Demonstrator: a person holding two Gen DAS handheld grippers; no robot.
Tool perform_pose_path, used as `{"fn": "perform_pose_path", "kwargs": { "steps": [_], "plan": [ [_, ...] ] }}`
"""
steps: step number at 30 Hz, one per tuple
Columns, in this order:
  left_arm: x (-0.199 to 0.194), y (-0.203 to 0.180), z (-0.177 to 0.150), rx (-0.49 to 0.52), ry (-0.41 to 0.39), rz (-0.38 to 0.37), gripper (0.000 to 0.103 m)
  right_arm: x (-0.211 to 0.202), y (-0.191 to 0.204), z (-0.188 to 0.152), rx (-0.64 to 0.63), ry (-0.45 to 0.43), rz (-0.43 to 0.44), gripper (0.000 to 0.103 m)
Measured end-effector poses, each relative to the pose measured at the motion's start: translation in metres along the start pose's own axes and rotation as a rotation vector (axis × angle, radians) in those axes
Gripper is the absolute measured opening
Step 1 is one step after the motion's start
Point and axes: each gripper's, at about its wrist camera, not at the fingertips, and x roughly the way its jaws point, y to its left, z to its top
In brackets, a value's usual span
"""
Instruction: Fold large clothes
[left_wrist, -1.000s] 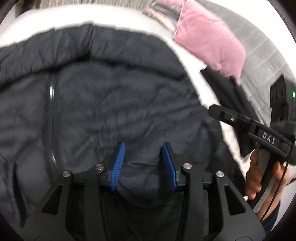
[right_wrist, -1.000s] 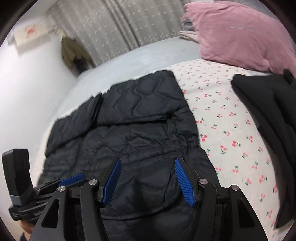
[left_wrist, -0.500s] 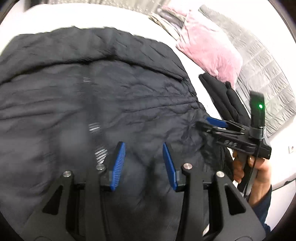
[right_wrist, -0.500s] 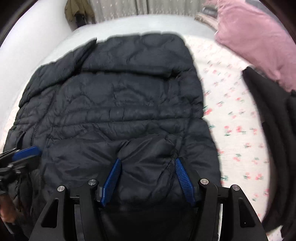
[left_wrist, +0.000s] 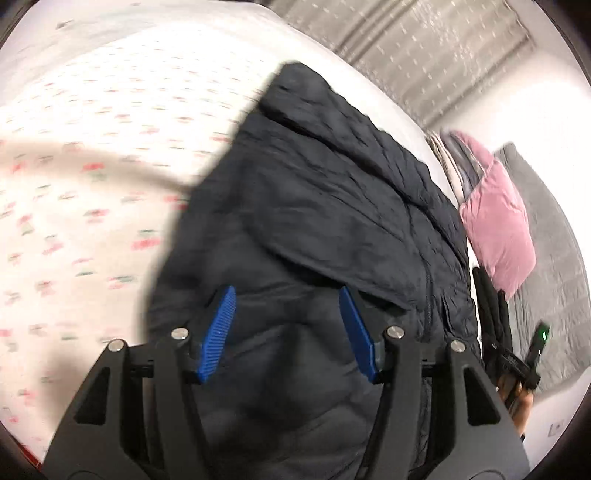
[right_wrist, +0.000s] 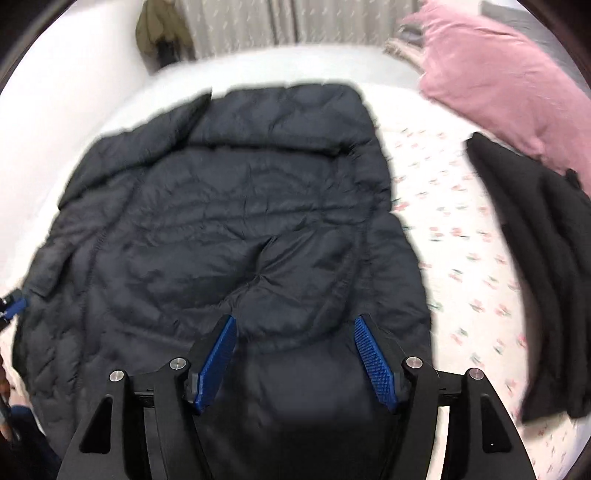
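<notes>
You've got one dark navy quilted puffer jacket (right_wrist: 229, 229) spread flat across the cherry-print white bedsheet (right_wrist: 461, 266), filling most of the bed in front of you. Around it: one pink velvet pillow (right_wrist: 491, 74) up at the head of the bed, and one folded black garment (right_wrist: 543, 266) lying on the sheet to the right of the jacket, apart from it, with its top edge against the pillow. Behind the bed hangs a pale grey patterned curtain (right_wrist: 240, 22), with one olive-brown garment (right_wrist: 159, 29) hanging at its left end.

Your left gripper (left_wrist: 288, 332) sits over the jacket's near end, blue pads spread apart; those jaws have just been opening, and nothing is pinched, though the padded fabric bulges up between them. Your right gripper (right_wrist: 299, 354) is likewise spread, its jaws just widened too, a rounded fold of the jacket lying between the pads without being squeezed. In the left view, your other tool shows at the far right edge, a green light glowing on it.
</notes>
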Motion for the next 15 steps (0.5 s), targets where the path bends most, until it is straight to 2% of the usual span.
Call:
{"fn": "perform_pose_path", "kwargs": {
  "steps": [3, 5, 9, 12, 15],
  "plan": [
    [-0.017, 0.029, -0.013, -0.052, 0.013, 0.019, 0.060, -0.028, -0.030, -0.034, 0.149, -0.040, 0.047, 0.072],
    [-0.023, 0.045, -0.024, -0.088, 0.040, 0.033, 0.060, -0.037, -0.049, -0.052, 0.227, -0.046, 0.046, 0.073],
    [-0.036, 0.060, -0.039, -0.093, 0.031, 0.040, 0.060, -0.058, -0.089, -0.103, 0.435, -0.042, 0.073, 0.073],
    [-0.037, 0.064, -0.049, -0.111, 0.048, 0.000, 0.060, -0.071, -0.105, -0.111, 0.489, -0.082, 0.121, 0.073],
    [-0.034, 0.062, -0.055, -0.113, 0.064, -0.020, 0.060, -0.060, -0.110, -0.113, 0.509, -0.010, 0.145, 0.073]
  ]
}}
